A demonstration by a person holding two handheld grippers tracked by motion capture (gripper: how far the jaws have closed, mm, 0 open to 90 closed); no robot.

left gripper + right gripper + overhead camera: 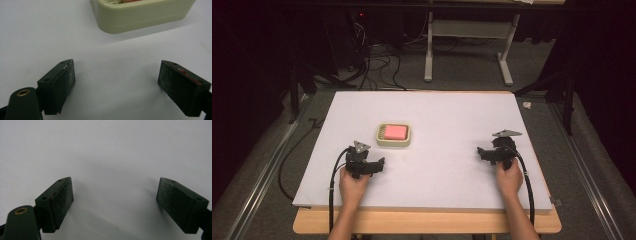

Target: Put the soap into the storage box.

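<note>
Near edge: the bench shows a bare wooden strip along its front, with the white board lying on it and stopping just short of that edge. Both forearms enter over this strip.

Left hand-held gripper: resting low over the board near its front left corner, a cable trailing back off the front edge. In the left gripper view its jaws stand apart with nothing between them; the pads face each other across bare white surface. Open, holding nothing.

Right hand-held gripper: near the board's right side, well apart from the left one, cable running back past the wrist. In the right gripper view its jaws stand equally wide, pads clear, plain white board ahead. Open, holding nothing.

Between the two grippers the board is unobstructed across its whole front half.

Further in: the cream tray sits left of centre, just ahead and to the right of the left hand-held gripper, not touching it. A pink block lies inside it. In the left gripper view the tray's near wall stands ahead of the jaws, offset right.

Beyond the tray the board runs bare to its far edge. Past that, floor with loose cables and a white frame's legs.
</note>
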